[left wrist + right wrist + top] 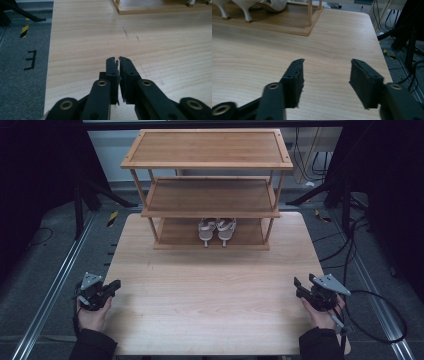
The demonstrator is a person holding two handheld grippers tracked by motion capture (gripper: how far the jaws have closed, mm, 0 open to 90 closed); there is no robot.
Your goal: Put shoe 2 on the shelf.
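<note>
A pair of white heeled sandals [216,230] stands on the bottom board of a three-tier wooden shoe rack [207,164] at the far side of the table. The heels [247,13] point toward me in the right gripper view. My left gripper [115,286] rests at the table's left edge, its jaws shut with nothing between them [118,59]. At the right edge sits my right gripper [299,286], and its jaws stand apart over bare wood [327,62], holding nothing. Both grippers are well short of the rack.
The light wooden table [210,290] stretches bare between the grippers and the rack. The upper two rack shelves carry nothing. Grey carpet, metal floor rails [55,280] and black cables [380,320] surround the table; yellow-black tape [24,31] marks the floor.
</note>
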